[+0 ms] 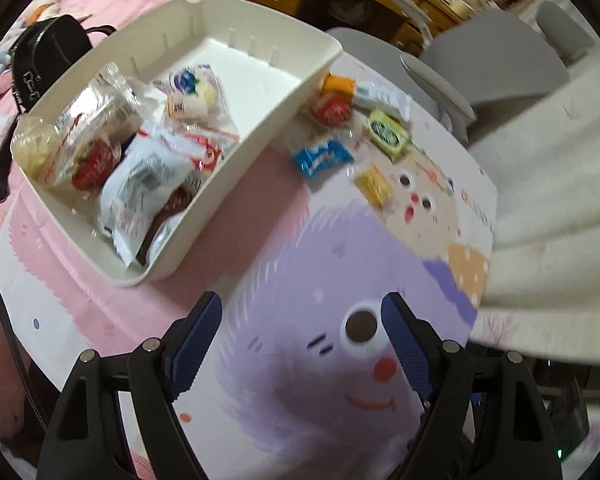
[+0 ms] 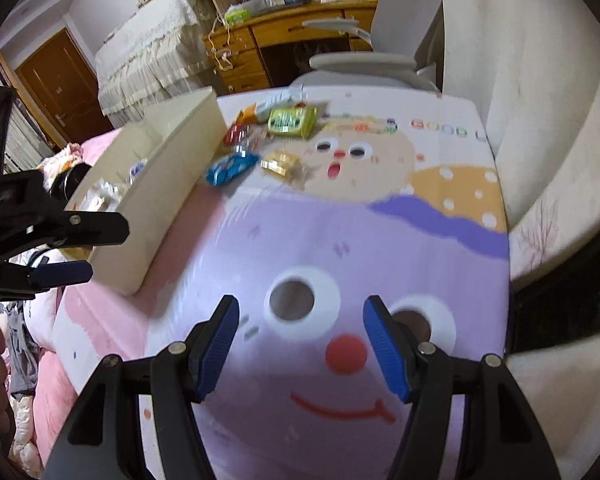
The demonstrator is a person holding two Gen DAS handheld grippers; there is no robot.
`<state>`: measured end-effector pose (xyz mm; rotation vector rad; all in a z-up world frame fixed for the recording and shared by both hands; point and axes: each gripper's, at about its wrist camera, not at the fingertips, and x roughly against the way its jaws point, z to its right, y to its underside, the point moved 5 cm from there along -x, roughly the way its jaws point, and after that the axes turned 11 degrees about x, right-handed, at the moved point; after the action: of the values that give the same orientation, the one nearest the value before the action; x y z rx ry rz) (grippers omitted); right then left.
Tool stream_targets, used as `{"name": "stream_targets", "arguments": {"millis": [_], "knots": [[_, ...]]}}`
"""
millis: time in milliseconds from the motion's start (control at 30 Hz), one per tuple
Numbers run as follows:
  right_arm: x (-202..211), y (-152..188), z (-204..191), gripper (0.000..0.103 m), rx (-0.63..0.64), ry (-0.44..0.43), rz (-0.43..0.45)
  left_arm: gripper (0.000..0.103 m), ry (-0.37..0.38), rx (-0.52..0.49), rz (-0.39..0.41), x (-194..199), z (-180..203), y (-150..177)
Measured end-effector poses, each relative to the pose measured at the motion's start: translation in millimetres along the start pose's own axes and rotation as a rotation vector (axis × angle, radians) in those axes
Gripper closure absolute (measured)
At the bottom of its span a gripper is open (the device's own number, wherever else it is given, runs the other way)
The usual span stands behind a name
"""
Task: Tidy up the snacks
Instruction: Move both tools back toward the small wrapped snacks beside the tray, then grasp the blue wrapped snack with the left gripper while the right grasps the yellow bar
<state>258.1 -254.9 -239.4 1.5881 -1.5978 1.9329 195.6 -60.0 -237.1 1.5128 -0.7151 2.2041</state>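
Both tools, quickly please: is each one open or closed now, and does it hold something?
Left tool: open, holding nothing.
Right tool: open, holding nothing.

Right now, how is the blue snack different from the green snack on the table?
The blue snack is a crinkly wrapper lying near the white bin; the green snack is a flat square packet lying farther from it. The blue one sits nearer the grippers, the green one behind it. Both are still outside the bin.

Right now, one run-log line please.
left gripper: open, empty | right gripper: open, empty | bin: partly filled | loose snacks: beside bin on mat
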Motion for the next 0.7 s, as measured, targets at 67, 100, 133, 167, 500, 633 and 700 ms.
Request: {"name": "stream_targets", "arguments": {"millis": [67,100,133,167,500,633,700], "knots": [[-1,-11,6,0.039,0.008,0.001,0.028,0.021,-0.007,0.037,0.016,-4,6,-11],[-2,-15,9,0.039,0.011,0.004,0.035,0.021,-0.009,0.053,0.024,-7,8,-16],[-4,-20,11,0.039,0.013,0.006,0.043,0.021,-0.01,0.072,0.034,-10,12,-22],[-8,-25,14,0.039,0.015,0.007,0.052,0.021,-0.011,0.084,0.042,-15,16,-26],[-52,-60,20,0.039,0.157,0.02,0.109,0.021,-0.073,0.175,0.068,-63,44,-60],[-70,-70,15,0.039,0.273,0.038,0.137,0.021,-0.091,0.205,0.062,-86,48,-70],[-82,-74,13,0.039,0.339,0.047,0.143,0.021,-0.107,0.214,0.073,-94,48,-76]]}}
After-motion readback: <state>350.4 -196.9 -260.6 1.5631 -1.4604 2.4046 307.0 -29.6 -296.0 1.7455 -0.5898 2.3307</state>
